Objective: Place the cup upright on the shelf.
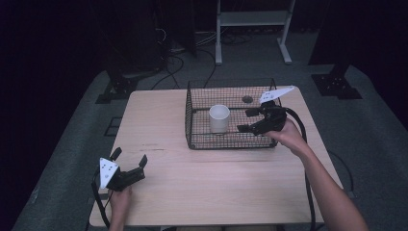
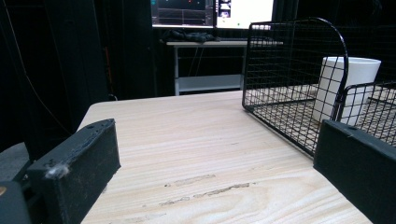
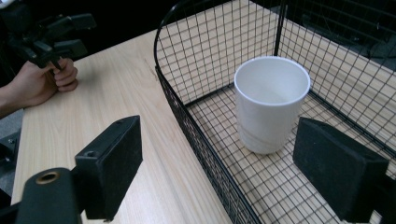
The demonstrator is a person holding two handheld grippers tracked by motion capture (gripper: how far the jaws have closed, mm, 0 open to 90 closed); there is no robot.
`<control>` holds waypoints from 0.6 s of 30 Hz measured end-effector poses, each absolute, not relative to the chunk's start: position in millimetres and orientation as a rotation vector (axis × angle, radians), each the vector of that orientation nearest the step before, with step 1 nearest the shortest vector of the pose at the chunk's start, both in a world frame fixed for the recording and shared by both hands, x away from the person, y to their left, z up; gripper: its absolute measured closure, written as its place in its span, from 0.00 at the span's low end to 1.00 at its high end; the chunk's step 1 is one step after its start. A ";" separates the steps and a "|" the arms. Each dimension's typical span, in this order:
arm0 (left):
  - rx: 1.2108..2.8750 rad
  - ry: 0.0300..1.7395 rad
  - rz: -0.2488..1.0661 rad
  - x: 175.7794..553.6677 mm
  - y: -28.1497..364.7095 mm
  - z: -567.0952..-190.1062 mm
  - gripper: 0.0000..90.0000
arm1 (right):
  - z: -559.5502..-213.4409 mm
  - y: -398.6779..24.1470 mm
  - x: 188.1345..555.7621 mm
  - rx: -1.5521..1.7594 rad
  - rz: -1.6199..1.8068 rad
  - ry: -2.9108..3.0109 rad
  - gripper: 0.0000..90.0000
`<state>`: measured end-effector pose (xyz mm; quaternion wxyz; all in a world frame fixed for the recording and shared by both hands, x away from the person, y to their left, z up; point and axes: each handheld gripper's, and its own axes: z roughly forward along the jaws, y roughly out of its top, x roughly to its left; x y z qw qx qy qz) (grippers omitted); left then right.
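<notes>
White cup (image 3: 272,102) stands upright inside wire basket (image 3: 205,154), just ahead of the right gripper (image 1: 250,121) — jaws open, empty, straddling the near wall. Reach step; next likely advance, clamp cup. Left gripper (image 1: 129,160) open, idle.

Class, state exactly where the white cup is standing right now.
The white cup stands upright inside the black wire basket on the far right part of the table, left of the right gripper, whose open jaws are not touching it.
</notes>
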<state>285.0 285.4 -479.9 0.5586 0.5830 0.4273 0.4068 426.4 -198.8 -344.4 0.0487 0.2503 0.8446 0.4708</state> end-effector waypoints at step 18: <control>1.376 1.009 0.961 285.0 285.2 -479.9 0.00 | -364.8 -205.9 403.7 0.749 1.505 2.581 0.17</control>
